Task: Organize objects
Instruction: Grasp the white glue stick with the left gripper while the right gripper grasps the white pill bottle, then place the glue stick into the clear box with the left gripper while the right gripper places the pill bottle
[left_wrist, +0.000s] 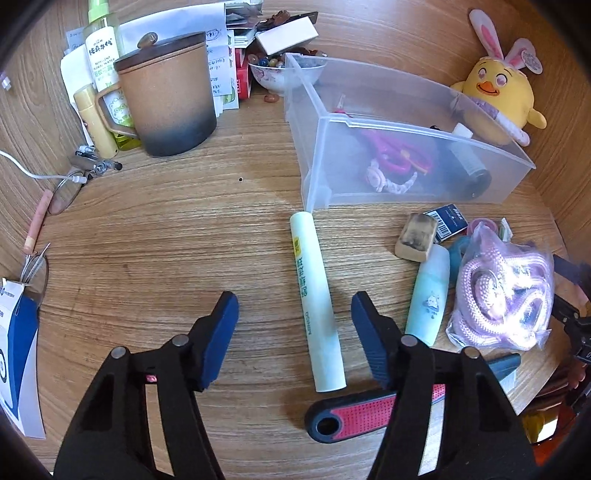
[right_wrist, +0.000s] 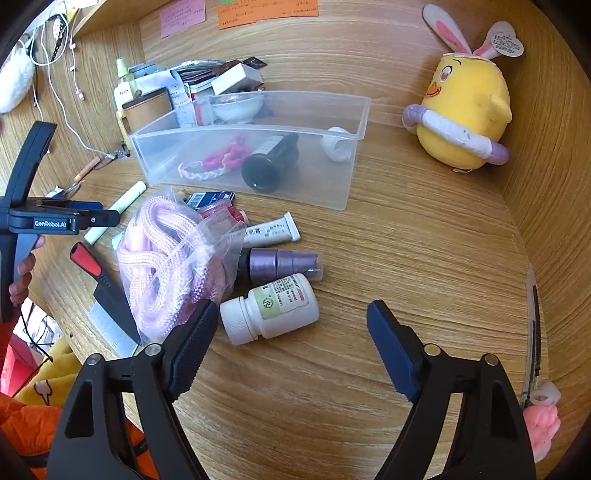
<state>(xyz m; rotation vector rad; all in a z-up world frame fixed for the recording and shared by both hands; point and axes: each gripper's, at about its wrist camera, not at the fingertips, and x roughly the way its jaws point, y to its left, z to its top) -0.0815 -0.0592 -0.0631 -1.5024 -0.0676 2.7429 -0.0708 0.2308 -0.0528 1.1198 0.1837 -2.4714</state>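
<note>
My left gripper (left_wrist: 293, 310) hangs open over the wooden desk, with a pale green tube (left_wrist: 317, 302) lying lengthwise between its blue pads, touching neither. A red-and-black knife handle (left_wrist: 354, 413) lies under its right finger. My right gripper (right_wrist: 291, 314) is open around a white pill bottle (right_wrist: 273, 310); the left pad is near the cap, the right pad well clear. A clear plastic bin (left_wrist: 443, 133) (right_wrist: 240, 129) holds pink scissors (right_wrist: 229, 153), a black bottle (right_wrist: 269, 162) and a braided band. A bag of pink rope (left_wrist: 502, 288) (right_wrist: 166, 266) lies between the two grippers.
A purple spray bottle (right_wrist: 280, 264), a white tube (right_wrist: 273, 230) and a light-blue bottle (left_wrist: 428, 295) lie near the bag. A lidded brown mug (left_wrist: 166, 96), bead bowl (left_wrist: 280, 74) and papers crowd the back left. A yellow plush chick (right_wrist: 461, 107) sits by the right wall.
</note>
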